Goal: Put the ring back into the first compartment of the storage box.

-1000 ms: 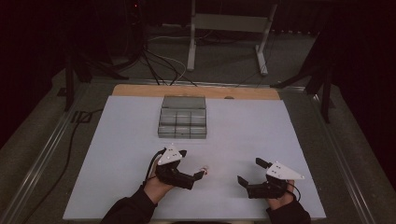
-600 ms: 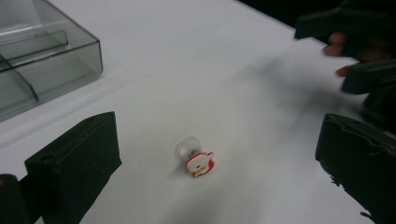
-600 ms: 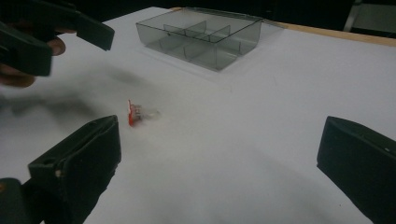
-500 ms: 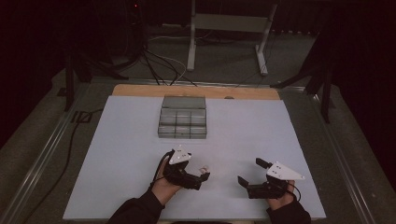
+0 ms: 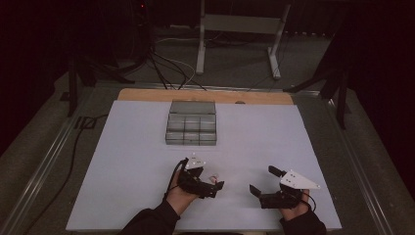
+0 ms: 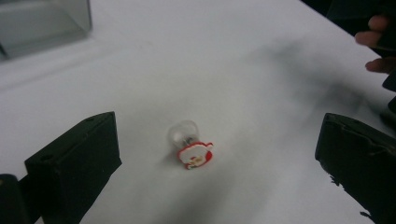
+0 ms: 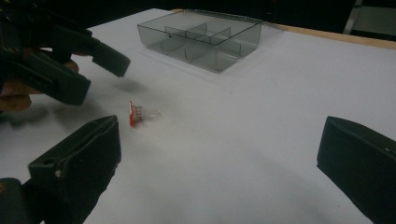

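Your left gripper (image 5: 211, 183) hangs near the desk's (image 5: 122, 161) front edge with its jaws wide apart, and the small charm (image 6: 192, 148) lies on the bare surface between them, untouched. It looks light, hard and slick: a clear dome under a flat red-and-white face, likely to skid or roll. Close on the dome's sides, low down. Your right gripper (image 5: 262, 182) waits open, further along that edge.
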A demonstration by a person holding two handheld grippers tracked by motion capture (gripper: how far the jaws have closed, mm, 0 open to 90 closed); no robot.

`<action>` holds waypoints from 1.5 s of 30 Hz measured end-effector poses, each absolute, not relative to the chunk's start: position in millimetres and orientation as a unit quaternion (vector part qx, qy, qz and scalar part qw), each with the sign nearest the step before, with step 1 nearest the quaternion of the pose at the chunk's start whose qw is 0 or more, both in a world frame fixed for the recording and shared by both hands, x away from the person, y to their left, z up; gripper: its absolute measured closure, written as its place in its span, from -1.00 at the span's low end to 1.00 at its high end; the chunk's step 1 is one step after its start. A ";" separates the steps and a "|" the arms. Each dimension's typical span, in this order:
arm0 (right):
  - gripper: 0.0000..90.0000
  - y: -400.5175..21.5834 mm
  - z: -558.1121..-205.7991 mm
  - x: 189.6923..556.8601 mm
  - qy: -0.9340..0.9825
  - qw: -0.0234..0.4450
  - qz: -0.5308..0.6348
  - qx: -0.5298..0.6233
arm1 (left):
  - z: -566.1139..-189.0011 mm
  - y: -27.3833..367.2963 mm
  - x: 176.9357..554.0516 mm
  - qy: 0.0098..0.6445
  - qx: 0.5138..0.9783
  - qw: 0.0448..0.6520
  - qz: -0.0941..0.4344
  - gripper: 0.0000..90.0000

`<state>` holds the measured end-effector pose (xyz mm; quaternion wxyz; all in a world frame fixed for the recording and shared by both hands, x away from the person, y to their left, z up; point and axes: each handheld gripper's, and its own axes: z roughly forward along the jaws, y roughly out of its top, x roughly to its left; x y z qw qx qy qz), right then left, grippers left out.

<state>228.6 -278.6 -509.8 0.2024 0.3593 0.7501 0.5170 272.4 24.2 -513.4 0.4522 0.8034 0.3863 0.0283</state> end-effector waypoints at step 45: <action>-1.00 -279.8 -509.5 228.2 0.750 0.200 0.519 0.358 | -528.1 0.2 276.3 0.362 0.857 0.345 0.124 0.47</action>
